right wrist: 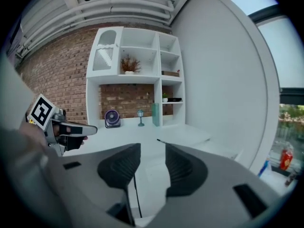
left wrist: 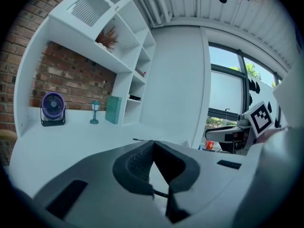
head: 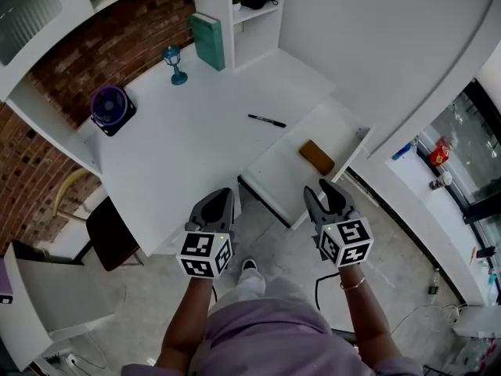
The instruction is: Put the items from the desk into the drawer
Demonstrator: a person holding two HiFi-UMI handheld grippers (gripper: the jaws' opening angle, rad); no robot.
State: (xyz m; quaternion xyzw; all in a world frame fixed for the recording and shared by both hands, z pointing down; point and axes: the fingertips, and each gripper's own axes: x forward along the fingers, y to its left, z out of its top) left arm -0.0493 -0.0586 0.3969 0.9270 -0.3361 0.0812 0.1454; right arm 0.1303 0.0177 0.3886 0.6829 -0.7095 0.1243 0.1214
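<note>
Left grey gripper (head: 224, 197) hovers pinched shut and empty, right grey gripper (head: 319, 189) parted and empty; slim black pen (head: 267, 121) lies on the white desk (head: 184, 151), brown rectangular block (head: 316, 157) inside the open white drawer (head: 275, 177).

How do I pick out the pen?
Start at the white desk against the brick wall. Near the open drawer lies the pen. It is thin, black and flat; the fan, lamp and book stand at the back.

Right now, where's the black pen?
In the head view the black pen lies on the white desk, toward its right side, just beyond the open drawer that holds a brown block.
</note>
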